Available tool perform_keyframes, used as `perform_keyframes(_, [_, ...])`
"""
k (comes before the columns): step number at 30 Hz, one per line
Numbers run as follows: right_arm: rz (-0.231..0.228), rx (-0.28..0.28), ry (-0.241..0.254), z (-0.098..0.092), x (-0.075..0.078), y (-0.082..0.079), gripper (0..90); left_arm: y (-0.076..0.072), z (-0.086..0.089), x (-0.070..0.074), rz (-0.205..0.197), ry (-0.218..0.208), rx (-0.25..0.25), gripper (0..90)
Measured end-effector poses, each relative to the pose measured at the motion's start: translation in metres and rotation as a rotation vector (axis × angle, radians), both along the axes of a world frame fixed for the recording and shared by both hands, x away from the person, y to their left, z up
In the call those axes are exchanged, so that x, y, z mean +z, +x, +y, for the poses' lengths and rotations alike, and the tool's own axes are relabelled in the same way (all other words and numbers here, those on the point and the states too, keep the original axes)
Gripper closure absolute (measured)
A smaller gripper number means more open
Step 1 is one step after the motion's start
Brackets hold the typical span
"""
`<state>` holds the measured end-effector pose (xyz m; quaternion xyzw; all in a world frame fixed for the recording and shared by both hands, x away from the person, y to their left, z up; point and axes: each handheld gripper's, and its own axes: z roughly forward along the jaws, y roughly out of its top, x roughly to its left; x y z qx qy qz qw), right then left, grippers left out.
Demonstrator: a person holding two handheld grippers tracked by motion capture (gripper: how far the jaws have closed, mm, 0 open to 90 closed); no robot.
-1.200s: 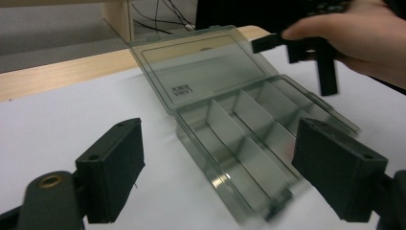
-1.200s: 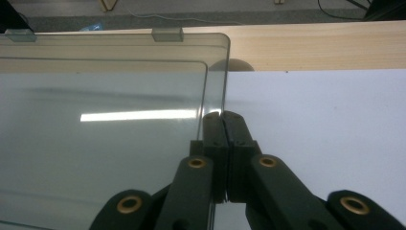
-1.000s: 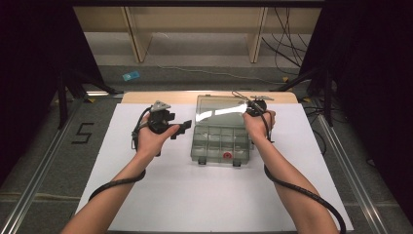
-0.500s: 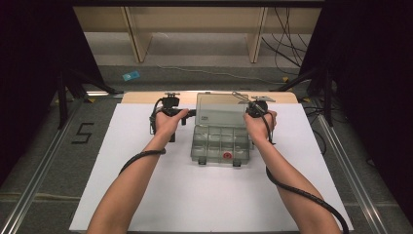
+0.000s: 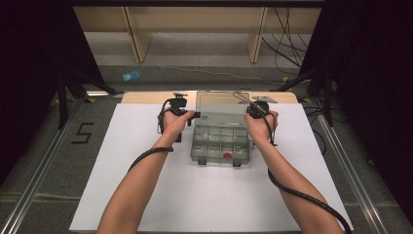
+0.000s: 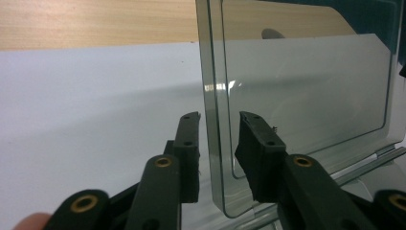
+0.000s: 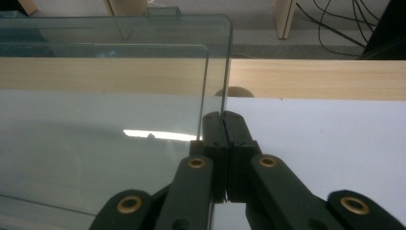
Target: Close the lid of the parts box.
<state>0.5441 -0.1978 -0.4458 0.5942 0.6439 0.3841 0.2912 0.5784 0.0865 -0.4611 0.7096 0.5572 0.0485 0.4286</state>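
A clear compartment box (image 5: 221, 144) sits near the bench's far edge, its smoky lid (image 6: 306, 110) upright. The right gripper (image 7: 223, 120) pinches the lid's edge; the left gripper (image 6: 218, 132) has its jaws spread astride the opposite edge.

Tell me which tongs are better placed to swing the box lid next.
Right, probably. The right tongs are already shut on the lid's edge. The left tongs are open, straddling the opposite edge with gaps either side, so they would need to close first.

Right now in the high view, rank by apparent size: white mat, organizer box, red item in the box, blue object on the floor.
1. white mat
2. organizer box, lid raised
3. blue object, though it lies farther from the camera
4. red item, smallest
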Motion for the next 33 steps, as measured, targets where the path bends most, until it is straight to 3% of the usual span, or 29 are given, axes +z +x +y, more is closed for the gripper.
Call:
perform_keyframes(4, [-0.017, 0.007, -0.019, -0.001, 0.0, -0.001, 89.9, 0.002, 0.0, 0.003, 0.013, -0.004, 0.012, 73.2])
perform_keyframes(6, [-0.006, 0.0, 0.001, 0.0, 0.001, -0.003, 89.9, 0.001, 0.001, 0.004, 0.02, -0.013, 0.022, 75.5])
perform_keyframes(13, [-0.023, 0.006, -0.008, 0.0, 0.002, -0.006, 89.9, -0.003, 0.001, 0.007, 0.0, 0.003, 0.059, 84.5])
perform_keyframes(17, [-0.028, 0.014, -0.014, -0.001, 0.004, -0.009, 89.8, -0.006, -0.001, 0.009, -0.021, 0.057, 0.055, 86.4])
perform_keyframes(24, [-0.042, 0.018, -0.013, -0.001, 0.006, -0.011, 89.8, -0.01, -0.004, 0.012, -0.037, 0.109, 0.06, 87.8])
perform_keyframes(29, [-0.05, 0.015, -0.015, -0.002, 0.006, -0.013, 89.4, -0.014, -0.008, 0.012, -0.063, 0.13, 0.076, 88.6])
perform_keyframes(33, [-0.051, 0.013, 0.012, -0.004, 0.004, -0.015, 89.1, -0.018, -0.012, 0.013, -0.086, 0.145, 0.092, 89.1])
